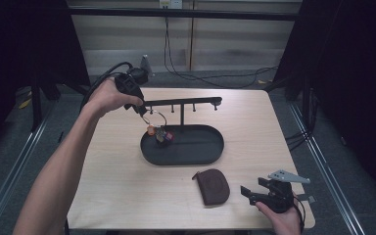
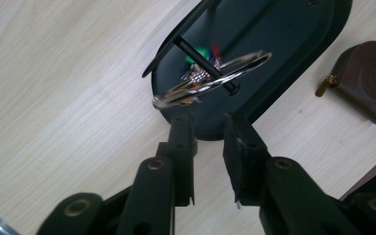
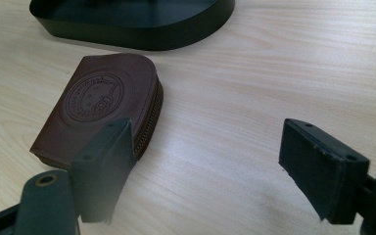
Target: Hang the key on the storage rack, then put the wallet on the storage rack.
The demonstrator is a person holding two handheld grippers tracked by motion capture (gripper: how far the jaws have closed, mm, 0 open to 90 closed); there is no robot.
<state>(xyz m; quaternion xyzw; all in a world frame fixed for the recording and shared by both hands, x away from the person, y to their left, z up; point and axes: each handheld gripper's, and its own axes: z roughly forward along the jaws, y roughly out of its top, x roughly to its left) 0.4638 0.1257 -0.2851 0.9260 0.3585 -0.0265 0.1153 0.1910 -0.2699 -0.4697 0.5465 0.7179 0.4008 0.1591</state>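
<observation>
The key ring (image 2: 215, 73) hangs on a peg of the black rack (image 1: 182, 102) over the oval tray (image 1: 210, 147), just ahead of the left gripper (image 2: 208, 122) — its jaws slightly parted, apparently clear of the ring. The right gripper (image 3: 205, 147) — jaws spread, empty — sits by the brown pouch (image 3: 103, 103), well apart.

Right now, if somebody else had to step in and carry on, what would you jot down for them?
Left tongs: slightly apart, nothing between them, just behind the silver key ring with coloured charms.
Right tongs: wide open, empty, low over the table beside the brown leather zip pouch.
Key ring hangs on a peg of the black metal hanger stand, over its black oval tray.
Done: key ring hung.
Left, probably: draw the left tongs back; the pouch lies untouched on the light wooden table.
</observation>
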